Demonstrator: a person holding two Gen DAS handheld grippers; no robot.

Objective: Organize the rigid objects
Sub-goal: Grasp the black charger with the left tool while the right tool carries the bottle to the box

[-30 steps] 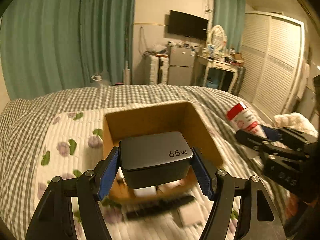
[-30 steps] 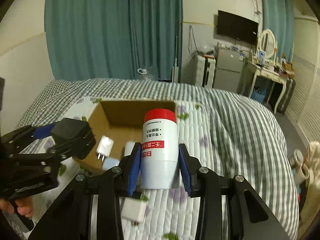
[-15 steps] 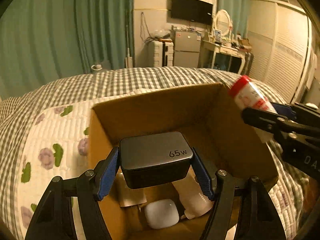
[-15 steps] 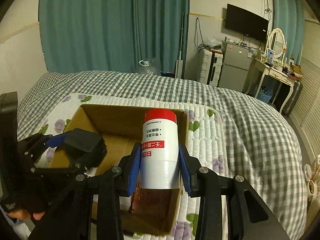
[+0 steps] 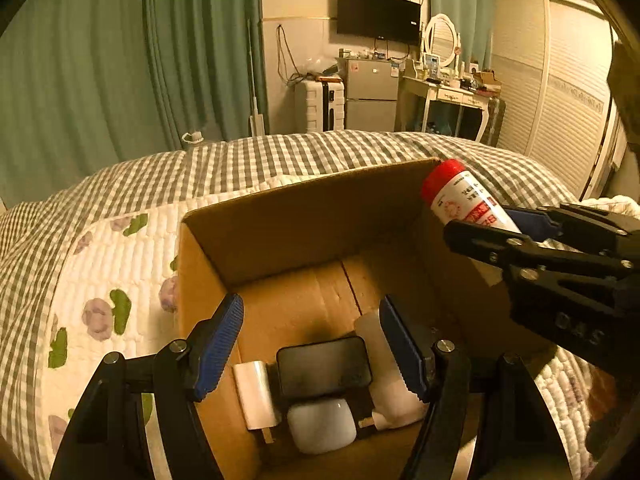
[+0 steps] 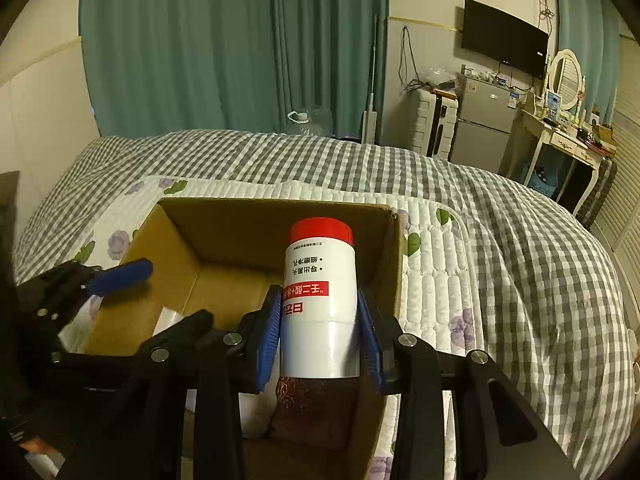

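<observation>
An open cardboard box (image 5: 304, 216) sits on the bed; it also shows in the right wrist view (image 6: 224, 232). My left gripper (image 5: 312, 344) is open and empty above the box. The black 65W charger (image 5: 322, 366) lies on the box floor below it, among a white adapter (image 5: 256, 394), a white earbud case (image 5: 320, 424) and a white plug (image 5: 390, 400). My right gripper (image 6: 318, 332) is shut on a white bottle with a red cap (image 6: 320, 288), held over the box's right side; the bottle also shows in the left wrist view (image 5: 464, 196).
The box rests on a white floral quilt (image 5: 108, 264) over a grey checked bedspread (image 6: 520, 248). Green curtains (image 5: 100, 60), a TV (image 5: 378, 14), a small fridge (image 5: 370, 96) and a dressing table (image 5: 452, 92) stand beyond the bed.
My left gripper opened and let go of the black charger, which now lies in the box. My right gripper moved the bottle closer over the box.
</observation>
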